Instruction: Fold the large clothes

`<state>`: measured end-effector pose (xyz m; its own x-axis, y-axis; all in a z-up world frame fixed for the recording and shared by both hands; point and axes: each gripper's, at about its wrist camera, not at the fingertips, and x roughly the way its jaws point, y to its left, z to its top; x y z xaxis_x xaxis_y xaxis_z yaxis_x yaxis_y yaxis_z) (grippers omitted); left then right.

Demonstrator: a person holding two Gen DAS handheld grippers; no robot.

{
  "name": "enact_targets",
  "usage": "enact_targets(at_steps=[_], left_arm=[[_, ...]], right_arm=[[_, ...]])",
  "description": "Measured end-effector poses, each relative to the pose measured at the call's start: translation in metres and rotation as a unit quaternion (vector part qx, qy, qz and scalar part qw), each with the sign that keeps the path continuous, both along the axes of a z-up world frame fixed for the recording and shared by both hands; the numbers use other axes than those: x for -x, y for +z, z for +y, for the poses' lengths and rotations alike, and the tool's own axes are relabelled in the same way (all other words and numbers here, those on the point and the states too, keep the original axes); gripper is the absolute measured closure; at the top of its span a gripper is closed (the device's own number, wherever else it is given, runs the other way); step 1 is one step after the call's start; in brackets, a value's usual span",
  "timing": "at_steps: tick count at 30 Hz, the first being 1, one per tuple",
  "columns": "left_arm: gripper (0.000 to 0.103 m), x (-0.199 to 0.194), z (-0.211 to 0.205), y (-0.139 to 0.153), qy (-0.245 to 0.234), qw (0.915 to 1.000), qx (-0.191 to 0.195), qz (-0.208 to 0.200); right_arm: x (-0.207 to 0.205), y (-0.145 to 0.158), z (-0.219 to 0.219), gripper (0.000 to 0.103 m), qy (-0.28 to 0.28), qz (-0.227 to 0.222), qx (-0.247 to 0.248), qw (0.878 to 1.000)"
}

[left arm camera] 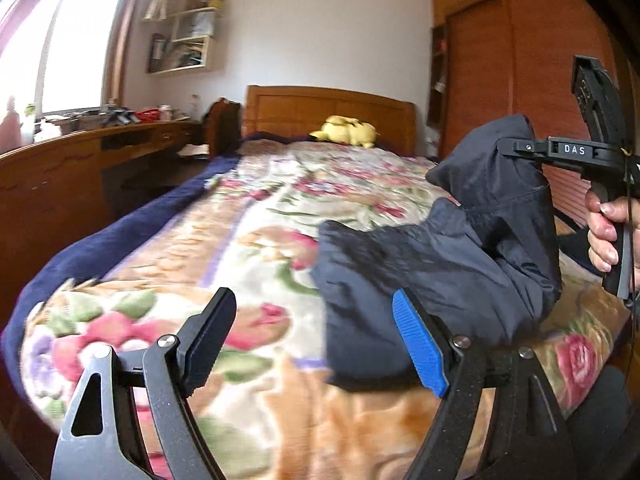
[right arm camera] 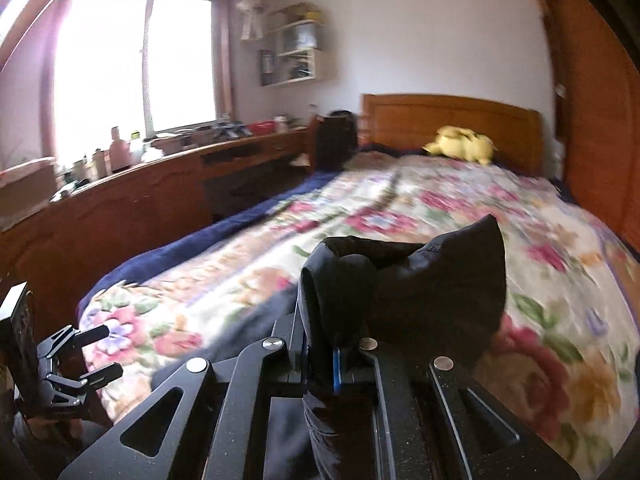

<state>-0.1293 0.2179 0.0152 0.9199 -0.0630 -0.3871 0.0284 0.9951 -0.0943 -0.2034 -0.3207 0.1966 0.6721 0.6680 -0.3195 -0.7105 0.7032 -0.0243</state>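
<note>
Jacket (left arm camera: 460, 248) hangs clamped in right gripper (left arm camera: 516, 148); left gripper (left arm camera: 316, 344) gapes beside it.

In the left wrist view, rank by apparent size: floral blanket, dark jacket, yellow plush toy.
1. floral blanket
2. dark jacket, though it lies nearer the camera than most of the blanket
3. yellow plush toy, far back, so it looks small

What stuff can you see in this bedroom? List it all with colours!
jacket: one, dark navy, lifted off the bed's near right part
blanket: one, floral, covering the bed
plush toy: one, yellow, by the headboard
headboard: one, wooden, far end
desk: one, wooden, cluttered, under the window
wall shelf: one, pale, beside the window
wardrobe: one, wooden, right
left gripper: open, empty
right gripper: shut on jacket
hand: one, holding the right gripper's handle
</note>
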Motion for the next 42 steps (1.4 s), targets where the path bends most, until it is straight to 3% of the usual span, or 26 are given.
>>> enact_targets(at_steps=[7, 11, 14, 17, 20, 22, 24, 29, 35, 39, 42], left_arm=[[0.022, 0.013, 0.036, 0.006, 0.048, 0.9988, -0.005, -0.008], [0.022, 0.02, 0.055, 0.008, 0.073, 0.9973, -0.004, -0.01], [0.022, 0.024, 0.062, 0.005, 0.085, 0.9964, -0.003, -0.005], [0.022, 0.024, 0.062, 0.002, 0.086, 0.9963, -0.001, -0.004], [0.022, 0.023, 0.059, 0.002, 0.08, 0.9968, -0.003, -0.004], [0.022, 0.022, 0.052, 0.005, 0.073, 0.9973, -0.003, -0.008], [0.022, 0.019, 0.043, 0.011, 0.065, 0.9978, -0.005, -0.014], [0.022, 0.003, 0.022, 0.023, 0.035, 0.9992, -0.004, -0.018], [0.022, -0.022, -0.013, 0.032, -0.009, 0.9997, 0.009, -0.019], [0.022, -0.045, -0.031, 0.009, -0.011, 0.9991, -0.025, 0.033], [0.022, -0.05, -0.03, -0.017, -0.006, 0.9966, -0.025, 0.078]], right_arm=[[0.021, 0.004, 0.081, 0.096, 0.099, -0.011, 0.033, 0.994], [0.023, -0.039, 0.12, 0.096, 0.136, 0.035, 0.091, 0.986], [0.002, -0.08, 0.139, 0.095, 0.138, 0.109, 0.121, 0.977], [-0.015, -0.088, 0.144, 0.091, 0.141, 0.127, 0.117, 0.975], [-0.01, -0.078, 0.136, 0.072, 0.152, 0.124, 0.111, 0.974], [0.009, -0.076, 0.115, 0.041, 0.15, 0.106, 0.103, 0.978], [0.014, -0.063, 0.103, 0.034, 0.153, 0.091, 0.09, 0.98], [-0.012, -0.046, 0.064, 0.032, 0.093, 0.046, 0.086, 0.991], [-0.084, -0.062, 0.033, 0.032, -0.008, 0.051, 0.114, 0.992], [-0.121, -0.074, 0.036, 0.032, -0.036, 0.072, 0.12, 0.99], [-0.145, -0.086, 0.047, 0.032, -0.042, 0.084, 0.13, 0.987]])
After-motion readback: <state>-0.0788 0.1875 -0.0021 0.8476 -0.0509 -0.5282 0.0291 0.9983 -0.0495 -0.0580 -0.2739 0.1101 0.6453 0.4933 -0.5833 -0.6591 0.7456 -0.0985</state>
